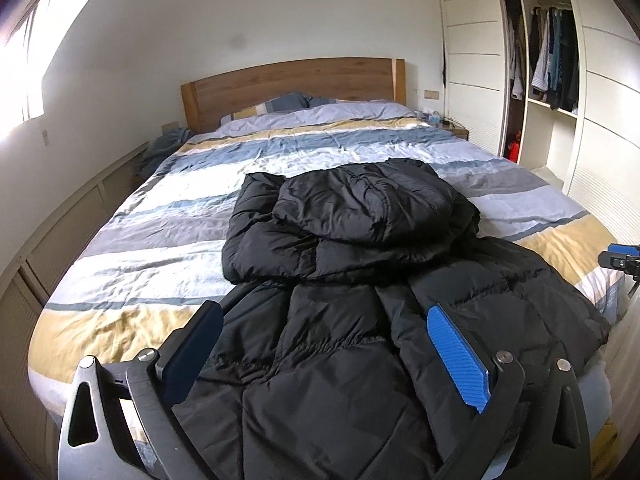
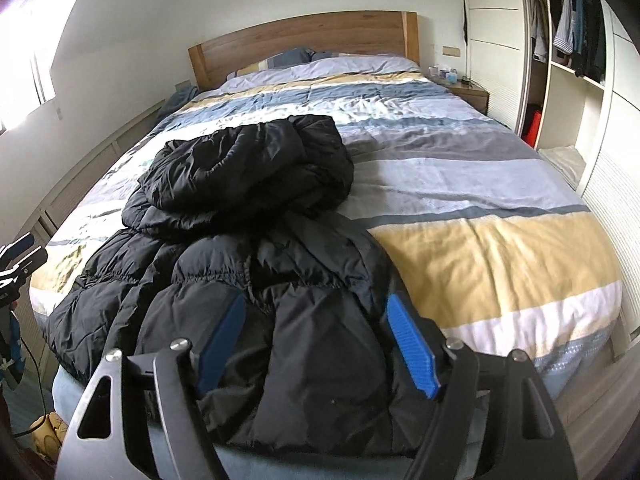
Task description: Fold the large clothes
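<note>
Black puffer jacket lies at foot of bed, top part doubled back on body.
Left hand-held gripper wide open, empty, over hem.
Right hand-held gripper likewise open, empty.
Judgement: grip hem corners symmetrically, lift together, lay evenly.

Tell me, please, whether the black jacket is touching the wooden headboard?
Apart: the left wrist view shows striped duvet between the black jacket and wooden headboard.

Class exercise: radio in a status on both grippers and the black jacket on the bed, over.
Left gripper open, empty, above jacket hem. Right gripper open, empty. Black puffer jacket partly folded on striped duvet, hood end bunched on top. Nothing in the way.
</note>
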`<state>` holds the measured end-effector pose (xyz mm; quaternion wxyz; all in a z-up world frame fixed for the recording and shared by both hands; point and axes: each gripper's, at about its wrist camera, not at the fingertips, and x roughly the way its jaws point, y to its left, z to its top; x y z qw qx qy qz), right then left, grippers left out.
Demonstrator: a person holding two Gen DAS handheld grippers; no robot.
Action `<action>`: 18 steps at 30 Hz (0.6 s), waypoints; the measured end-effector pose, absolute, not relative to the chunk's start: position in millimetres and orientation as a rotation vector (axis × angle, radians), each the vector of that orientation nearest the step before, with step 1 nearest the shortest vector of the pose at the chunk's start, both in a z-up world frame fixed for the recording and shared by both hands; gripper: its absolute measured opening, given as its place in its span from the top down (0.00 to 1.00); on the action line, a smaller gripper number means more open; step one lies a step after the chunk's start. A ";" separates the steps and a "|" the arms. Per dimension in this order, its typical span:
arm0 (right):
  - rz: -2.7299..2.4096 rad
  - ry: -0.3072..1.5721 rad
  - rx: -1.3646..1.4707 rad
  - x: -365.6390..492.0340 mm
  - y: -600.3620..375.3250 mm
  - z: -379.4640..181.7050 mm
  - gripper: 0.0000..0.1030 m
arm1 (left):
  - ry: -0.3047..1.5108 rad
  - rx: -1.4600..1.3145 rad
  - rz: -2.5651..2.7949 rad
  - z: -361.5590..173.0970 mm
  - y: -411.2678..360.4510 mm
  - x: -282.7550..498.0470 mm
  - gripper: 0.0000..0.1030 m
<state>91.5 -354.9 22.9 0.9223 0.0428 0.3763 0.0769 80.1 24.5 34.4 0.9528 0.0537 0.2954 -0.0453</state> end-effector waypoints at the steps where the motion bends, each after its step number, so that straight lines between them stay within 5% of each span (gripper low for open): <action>1: 0.155 0.773 0.091 89.8 -356.9 22.7 0.28 | 0.600 0.103 -0.085 34.1 27.7 78.2 0.02; 18: 0.082 0.792 0.178 82.0 -392.0 8.8 0.24 | 0.681 0.021 0.016 4.9 78.4 70.1 0.01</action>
